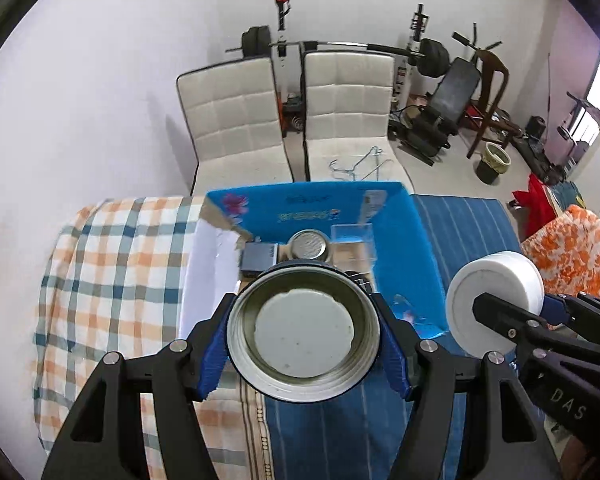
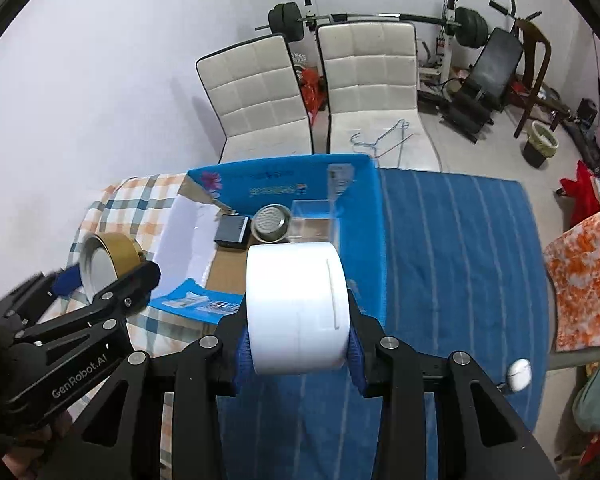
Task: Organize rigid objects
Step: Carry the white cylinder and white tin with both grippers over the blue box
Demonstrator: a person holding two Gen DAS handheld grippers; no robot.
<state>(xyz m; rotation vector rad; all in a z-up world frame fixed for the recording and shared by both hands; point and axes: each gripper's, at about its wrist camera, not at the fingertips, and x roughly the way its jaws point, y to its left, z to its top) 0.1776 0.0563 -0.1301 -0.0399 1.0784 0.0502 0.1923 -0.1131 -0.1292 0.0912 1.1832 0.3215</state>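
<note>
My left gripper (image 1: 304,340) is shut on a round metal tin (image 1: 304,330), its hollow side with a pale disc facing the camera. In the right wrist view the tin (image 2: 104,256) shows a gold wall. My right gripper (image 2: 300,344) is shut on a white cylinder (image 2: 298,304), held by its flat ends; it also appears in the left wrist view as the white cylinder (image 1: 494,300). Both hang above the near side of an open blue box (image 1: 320,208) holding a dark grey box (image 1: 258,258), a metal bowl (image 1: 309,245) and a clear plastic box (image 1: 352,240).
The blue box (image 2: 284,180) sits on a checked cloth (image 1: 112,260) and a blue striped cloth (image 2: 452,240). Two white chairs (image 2: 260,92) stand behind, with wire hangers (image 2: 384,140) on one. A white earbud case (image 2: 518,374) lies near right; gym gear and a bin (image 2: 540,144) stand beyond.
</note>
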